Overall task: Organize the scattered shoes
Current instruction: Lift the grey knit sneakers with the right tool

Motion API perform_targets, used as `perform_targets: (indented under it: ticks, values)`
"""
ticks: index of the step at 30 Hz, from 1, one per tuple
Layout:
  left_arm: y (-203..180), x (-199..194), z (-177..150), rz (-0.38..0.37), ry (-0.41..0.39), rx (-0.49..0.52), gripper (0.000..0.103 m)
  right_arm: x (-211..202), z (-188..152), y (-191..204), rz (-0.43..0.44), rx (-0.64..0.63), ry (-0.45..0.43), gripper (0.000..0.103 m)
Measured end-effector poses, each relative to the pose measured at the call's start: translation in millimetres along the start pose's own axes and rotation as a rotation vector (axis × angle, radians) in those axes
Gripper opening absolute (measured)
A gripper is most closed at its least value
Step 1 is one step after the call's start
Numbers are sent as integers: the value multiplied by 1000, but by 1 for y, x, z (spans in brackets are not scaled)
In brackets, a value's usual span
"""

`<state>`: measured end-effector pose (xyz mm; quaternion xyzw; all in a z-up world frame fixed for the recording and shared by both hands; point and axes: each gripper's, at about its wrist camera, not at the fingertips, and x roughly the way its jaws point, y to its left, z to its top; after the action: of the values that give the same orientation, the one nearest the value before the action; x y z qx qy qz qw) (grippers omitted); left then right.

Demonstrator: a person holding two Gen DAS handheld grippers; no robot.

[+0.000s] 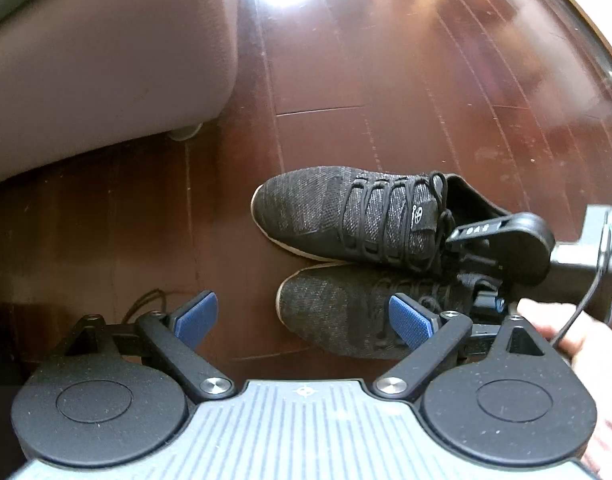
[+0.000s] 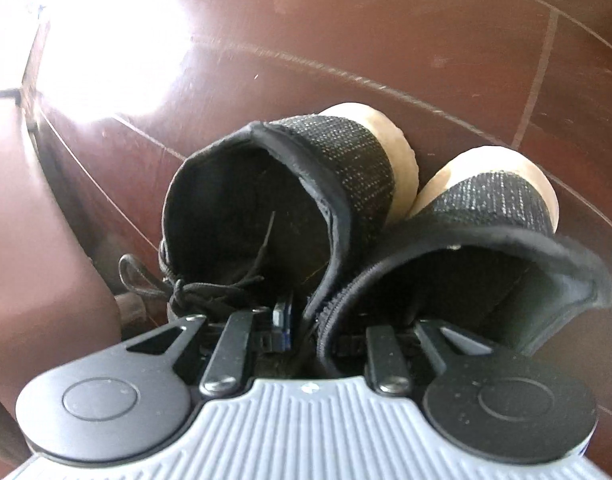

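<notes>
Two dark knit sneakers with pale soles lie side by side on the wood floor, toes to the left: the far shoe (image 1: 345, 212) and the near shoe (image 1: 337, 312). My left gripper (image 1: 302, 304) hovers open over the near shoe's toe, its blue pads holding nothing. My right gripper (image 1: 477, 276) is at the shoes' collars. In the right wrist view it (image 2: 313, 328) has one finger inside the left shoe (image 2: 337, 160) and the other inside the right shoe (image 2: 501, 204), shut on their touching inner collars. Whether the soles rest on the floor is unclear.
A grey upholstered seat (image 1: 106, 60) with a small foot (image 1: 186, 132) fills the upper left. A loose black lace (image 1: 146, 304) lies by my left finger. A hand (image 1: 577, 328) holds the right gripper. A pale baseboard (image 1: 577, 12) curves along the top right.
</notes>
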<state>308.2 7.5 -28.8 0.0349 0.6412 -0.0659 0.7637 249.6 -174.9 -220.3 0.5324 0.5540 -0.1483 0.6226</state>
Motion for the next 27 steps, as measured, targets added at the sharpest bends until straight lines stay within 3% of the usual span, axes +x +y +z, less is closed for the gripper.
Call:
perform_targets:
  ticks: [8, 14, 24, 27]
  values:
    - [-18, -7, -13, -25, -20, 71, 96, -55, -16, -51, 35, 68, -130, 17]
    - [-41, -10, -39, -51, -10, 165, 96, -74, -39, -87, 41, 142, -206, 16]
    - [-86, -36, -90, -110, -50, 353, 96, -133, -104, -163, 64, 270, -345, 14]
    - [-105, -48, -105, -138, -77, 411, 96, -161, -136, -204, 66, 351, -392, 14]
